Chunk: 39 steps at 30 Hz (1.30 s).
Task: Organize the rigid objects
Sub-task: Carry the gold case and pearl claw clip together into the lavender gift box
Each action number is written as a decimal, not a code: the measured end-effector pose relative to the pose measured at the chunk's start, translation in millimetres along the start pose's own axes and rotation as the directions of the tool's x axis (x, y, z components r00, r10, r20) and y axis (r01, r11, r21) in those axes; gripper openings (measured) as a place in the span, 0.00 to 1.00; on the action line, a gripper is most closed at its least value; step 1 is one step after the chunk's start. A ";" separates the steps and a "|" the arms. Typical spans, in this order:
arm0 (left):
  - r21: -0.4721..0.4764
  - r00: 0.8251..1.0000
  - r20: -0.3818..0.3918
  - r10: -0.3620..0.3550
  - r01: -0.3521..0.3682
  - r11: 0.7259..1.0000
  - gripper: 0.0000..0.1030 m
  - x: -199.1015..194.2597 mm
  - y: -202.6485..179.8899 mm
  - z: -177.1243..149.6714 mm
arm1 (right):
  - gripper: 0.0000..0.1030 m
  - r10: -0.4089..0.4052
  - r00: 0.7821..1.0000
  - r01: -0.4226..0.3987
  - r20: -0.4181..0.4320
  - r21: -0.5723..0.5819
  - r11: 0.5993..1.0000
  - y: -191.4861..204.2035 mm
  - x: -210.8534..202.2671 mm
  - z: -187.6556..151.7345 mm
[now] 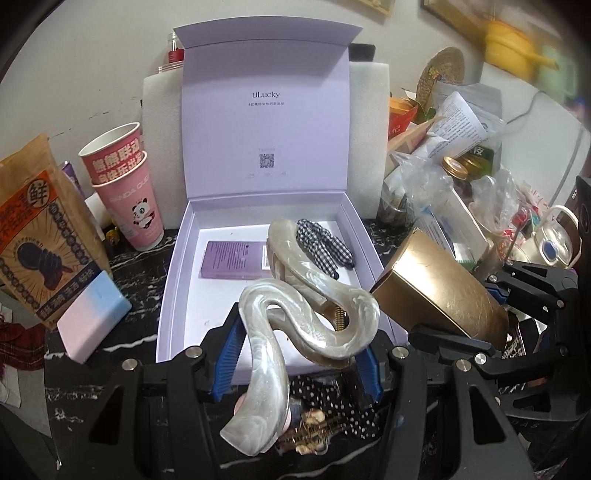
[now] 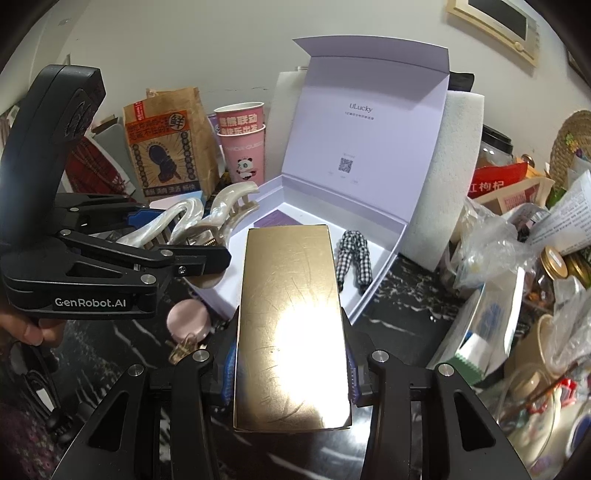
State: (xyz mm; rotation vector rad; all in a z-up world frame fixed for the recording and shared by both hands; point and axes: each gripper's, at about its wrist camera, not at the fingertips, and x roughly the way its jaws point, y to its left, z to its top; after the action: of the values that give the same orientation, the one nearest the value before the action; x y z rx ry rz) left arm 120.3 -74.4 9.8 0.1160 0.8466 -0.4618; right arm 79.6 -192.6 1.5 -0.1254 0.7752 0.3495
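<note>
Left gripper [image 1: 299,350] clamps pearly hair claw [image 1: 295,310]; right gripper [image 2: 290,363] clamps gold box [image 2: 291,325], long axis pointing fwd. Open lilac box [image 1: 177,266] lies just ahead of both loads. Left load looks nearer, already overhanging the near rim.

A pale, off-white wall [image 1: 92,55] closes the scene behind a black countertop [image 1: 129,332] veined with white marble streaks. A cream-framed picture [image 2: 495,26] hangs high on the wall — only partly in view. Light glares from overhead, cool and even.
</note>
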 end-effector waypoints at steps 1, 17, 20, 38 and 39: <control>-0.001 1.000 0.001 -0.001 0.001 1.000 0.53 1.6 0.3 1.4 | 0.42 0.003 1.000 -0.003 0.001 0.002 1.000 -2.0 1.9 1.9; 0.005 1.000 0.008 -0.018 0.018 1.000 0.53 31.1 12.7 38.3 | 0.42 -0.008 1.000 0.008 0.010 -0.006 1.000 -24.2 27.7 30.8; 0.007 1.000 0.007 -0.017 0.017 1.000 0.53 37.8 14.9 44.1 | 0.42 -0.011 1.000 0.011 0.011 -0.005 1.000 -30.3 34.5 38.0; -0.017 1.000 0.027 -0.005 0.006 1.000 0.53 55.5 41.7 78.2 | 0.42 -0.026 1.000 0.027 0.004 -0.026 0.999 -53.4 55.4 80.6; -0.013 1.000 0.028 -0.005 0.005 1.000 0.53 56.5 42.6 78.2 | 0.42 -0.030 1.000 0.031 0.006 -0.028 0.999 -53.4 56.1 81.5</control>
State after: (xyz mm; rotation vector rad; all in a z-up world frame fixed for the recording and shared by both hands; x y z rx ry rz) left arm 225.5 -77.7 16.0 0.0950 0.8230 -0.4615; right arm 189.5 -208.4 19.0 -0.1620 0.7624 0.3316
